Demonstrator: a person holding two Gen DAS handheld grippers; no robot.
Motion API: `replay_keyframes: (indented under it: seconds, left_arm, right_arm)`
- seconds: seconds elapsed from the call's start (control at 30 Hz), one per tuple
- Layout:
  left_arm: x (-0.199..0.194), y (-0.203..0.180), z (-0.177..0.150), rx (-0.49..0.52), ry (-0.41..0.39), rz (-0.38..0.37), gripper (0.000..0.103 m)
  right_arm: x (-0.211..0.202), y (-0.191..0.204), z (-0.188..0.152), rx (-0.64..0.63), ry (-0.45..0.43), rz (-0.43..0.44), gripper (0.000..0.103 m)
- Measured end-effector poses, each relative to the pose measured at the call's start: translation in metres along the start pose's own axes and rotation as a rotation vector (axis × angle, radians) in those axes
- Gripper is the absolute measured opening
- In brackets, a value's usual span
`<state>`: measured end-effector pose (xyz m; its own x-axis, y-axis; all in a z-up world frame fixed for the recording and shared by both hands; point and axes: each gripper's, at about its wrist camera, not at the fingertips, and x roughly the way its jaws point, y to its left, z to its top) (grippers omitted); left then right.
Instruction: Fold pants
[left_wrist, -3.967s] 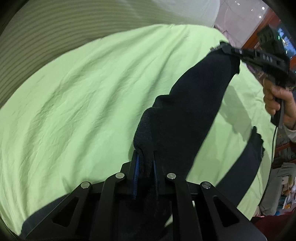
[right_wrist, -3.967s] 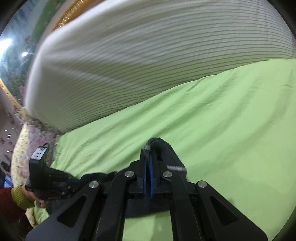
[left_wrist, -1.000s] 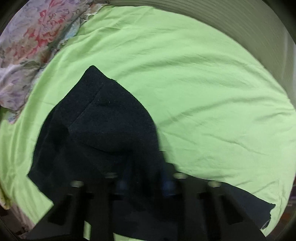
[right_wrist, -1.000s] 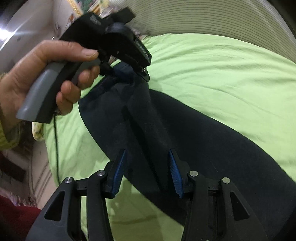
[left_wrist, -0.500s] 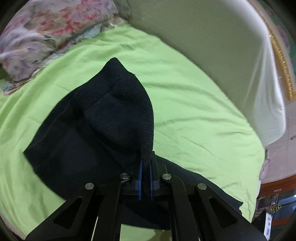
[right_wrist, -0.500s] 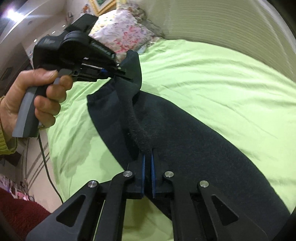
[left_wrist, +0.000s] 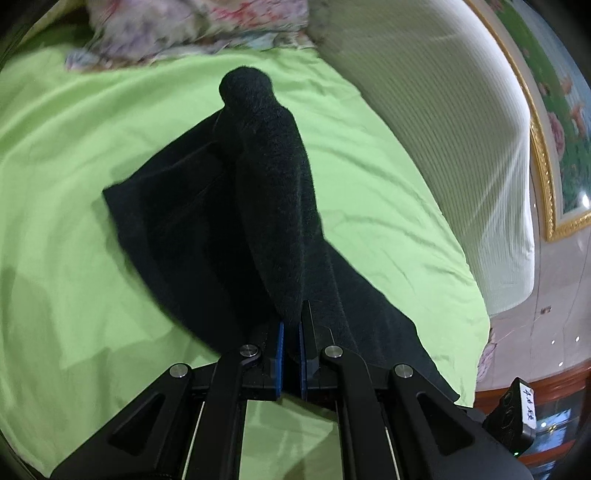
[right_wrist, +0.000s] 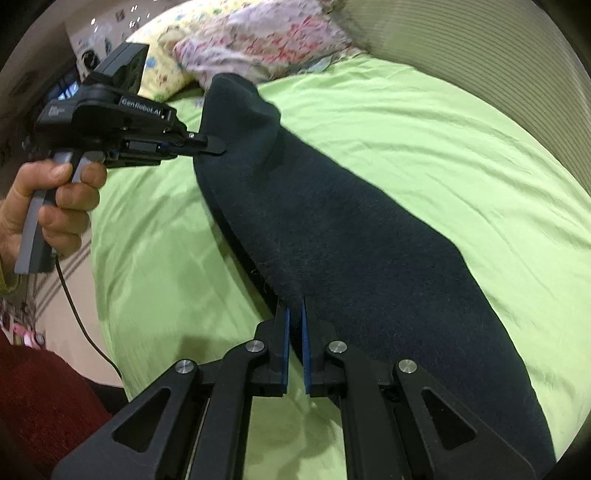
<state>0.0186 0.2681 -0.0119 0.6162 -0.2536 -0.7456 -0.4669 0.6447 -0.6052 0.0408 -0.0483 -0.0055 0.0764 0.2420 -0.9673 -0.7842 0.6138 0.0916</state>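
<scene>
The dark pants (right_wrist: 351, 236) lie along the green sheet (right_wrist: 443, 140) of the bed, one end raised off it in a fold. In the left wrist view the pants (left_wrist: 236, 206) rise in a ridge from the near edge to a rounded peak, with a flat dark layer spread on the sheet (left_wrist: 66, 155) to the left of it.

The left gripper (left_wrist: 290, 332) has its jaws together, clamped on the near end of that ridge. From the right wrist view the left gripper (right_wrist: 210, 147) bites the raised edge of the cloth, held by the left hand (right_wrist: 48, 206).

The right gripper (right_wrist: 294, 332) has its blue-lined jaws nearly together, pinching the edge of the pants.

Beyond the pants sit a floral pillow (right_wrist: 266, 40) and a striped headboard (left_wrist: 461, 129). No containers are visible.
</scene>
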Motion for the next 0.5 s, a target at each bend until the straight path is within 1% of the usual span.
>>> replay_keyframes:
  seconds: [0.13, 0.33, 0.5]
  left_arm:
    - [0.006, 0.010, -0.009, -0.009, 0.008, -0.006, 0.005]
    - [0.016, 0.024, -0.017, -0.032, 0.033, -0.007, 0.006]
    - [0.023, 0.037, -0.021, -0.048, 0.058, -0.004, 0.008]
  right_arm:
    - [0.010, 0.002, 0.000, -0.026, 0.042, -0.017, 0.006]
    - [0.022, 0.004, 0.003, -0.037, 0.069, -0.033, 0.006]
    - [0.028, 0.005, 0.004, -0.075, 0.107, -0.054, 0.006]
